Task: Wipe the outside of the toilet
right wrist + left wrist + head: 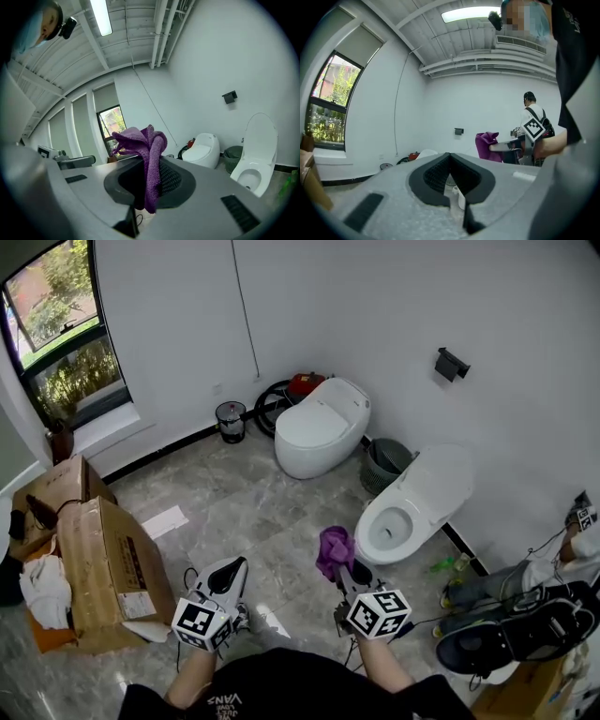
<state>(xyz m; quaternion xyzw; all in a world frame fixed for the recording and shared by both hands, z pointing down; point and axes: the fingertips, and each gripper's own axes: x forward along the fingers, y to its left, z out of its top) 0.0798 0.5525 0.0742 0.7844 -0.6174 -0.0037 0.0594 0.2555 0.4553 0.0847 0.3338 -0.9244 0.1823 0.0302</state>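
Two white toilets stand by the far wall: one with its lid closed (319, 427) and one with its lid raised (412, 507). My right gripper (349, 570) is shut on a purple cloth (334, 549), held in the air a short way in front of the open toilet's bowl. In the right gripper view the cloth (147, 154) hangs out of the closed jaws, with the open toilet (255, 159) at the right and the closed one (202, 149) farther back. My left gripper (234, 566) hovers low over the floor, shut and empty (449, 157).
Cardboard boxes (103, 568) sit at the left. A small bin (230, 420) and a green basket (386, 463) flank the closed toilet. Shoes and bags (525, 615) crowd the right, with a green bottle (442, 565) by the open toilet. A person (533, 124) stands at the right.
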